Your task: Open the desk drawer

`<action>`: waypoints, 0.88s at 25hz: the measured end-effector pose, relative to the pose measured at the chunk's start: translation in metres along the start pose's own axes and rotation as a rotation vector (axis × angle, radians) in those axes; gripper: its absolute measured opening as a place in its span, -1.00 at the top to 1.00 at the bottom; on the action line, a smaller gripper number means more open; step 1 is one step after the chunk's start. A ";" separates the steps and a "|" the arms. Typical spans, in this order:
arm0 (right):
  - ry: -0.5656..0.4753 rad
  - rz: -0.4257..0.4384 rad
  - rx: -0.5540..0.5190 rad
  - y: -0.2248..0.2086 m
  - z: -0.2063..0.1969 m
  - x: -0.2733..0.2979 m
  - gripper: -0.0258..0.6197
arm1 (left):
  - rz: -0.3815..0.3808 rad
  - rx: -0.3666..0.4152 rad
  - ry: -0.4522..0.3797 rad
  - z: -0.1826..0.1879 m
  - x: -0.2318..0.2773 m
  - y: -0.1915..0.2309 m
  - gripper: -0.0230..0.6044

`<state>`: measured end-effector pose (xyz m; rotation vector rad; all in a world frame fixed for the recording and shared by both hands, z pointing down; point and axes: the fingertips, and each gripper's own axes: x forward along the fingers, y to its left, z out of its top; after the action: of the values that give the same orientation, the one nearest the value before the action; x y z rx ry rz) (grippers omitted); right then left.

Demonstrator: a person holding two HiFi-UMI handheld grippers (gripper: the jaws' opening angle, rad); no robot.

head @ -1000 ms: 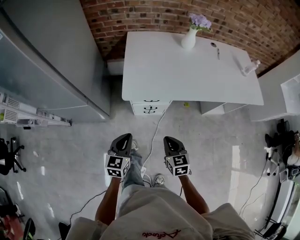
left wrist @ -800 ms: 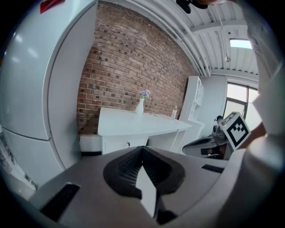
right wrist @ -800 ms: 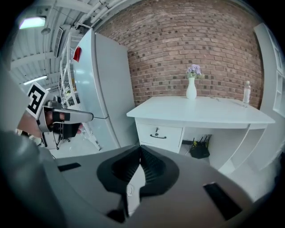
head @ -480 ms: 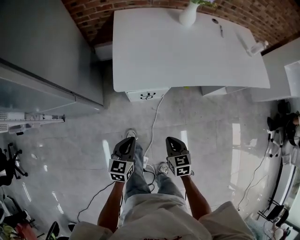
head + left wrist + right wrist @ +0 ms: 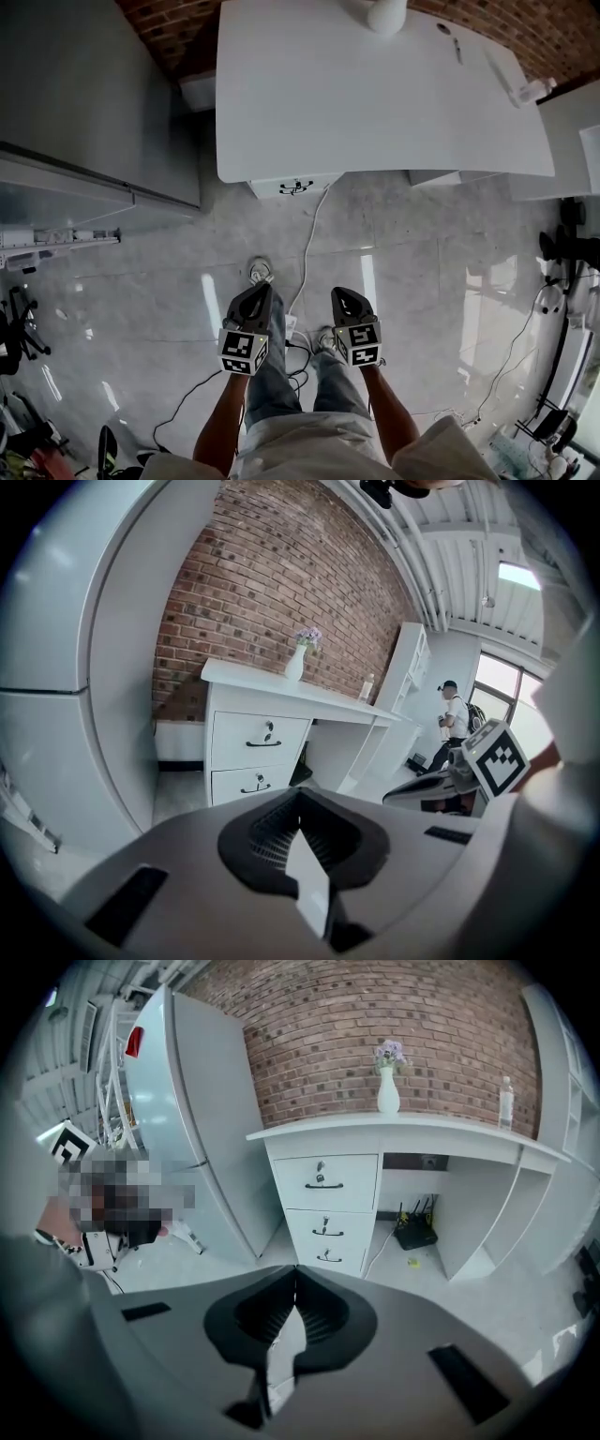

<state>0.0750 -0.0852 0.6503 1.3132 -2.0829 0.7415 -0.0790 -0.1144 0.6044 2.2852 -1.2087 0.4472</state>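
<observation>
The white desk (image 5: pixel 375 103) stands against the brick wall, and its drawer stack (image 5: pixel 295 187) shows just under the front edge. In the right gripper view there are three shut drawers with dark handles: the top drawer (image 5: pixel 324 1182), the middle drawer (image 5: pixel 328 1229) and the bottom drawer (image 5: pixel 328 1256). The left gripper view shows the top drawer (image 5: pixel 260 741) and a lower drawer (image 5: pixel 255 785). My left gripper (image 5: pixel 259 292) (image 5: pixel 298 794) and right gripper (image 5: pixel 341 296) (image 5: pixel 295 1274) hang side by side over the floor, well short of the desk. Both are shut and hold nothing.
A tall grey cabinet (image 5: pixel 94 112) fills the left side. A vase (image 5: pixel 386 14) and a bottle (image 5: pixel 530 91) stand on the desk. A white cable (image 5: pixel 309 253) runs across the floor from the drawers towards my feet. A black router (image 5: pixel 412 1232) sits under the desk. A person (image 5: pixel 455 724) stands far off.
The desk has slid up and grown larger in the head view as I came closer. Both grippers have sunk lower in the picture, staying shut and side by side.
</observation>
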 end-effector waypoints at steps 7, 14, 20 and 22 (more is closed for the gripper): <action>0.037 0.000 -0.004 -0.010 -0.044 0.014 0.87 | 0.021 -0.015 0.004 -0.033 0.013 0.003 0.89; 0.077 0.000 0.012 -0.025 -0.087 0.025 0.87 | 0.043 -0.019 0.008 -0.058 0.030 0.010 0.89; 0.098 0.017 0.018 -0.028 -0.104 0.037 0.87 | 0.068 -0.034 0.003 -0.069 0.041 0.020 0.89; 0.103 0.021 0.014 -0.031 -0.106 0.043 0.87 | 0.068 -0.032 -0.001 -0.068 0.046 0.021 0.89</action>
<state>0.1055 -0.0478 0.7581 1.2363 -2.0162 0.8164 -0.0748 -0.1153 0.6894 2.2227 -1.2886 0.4481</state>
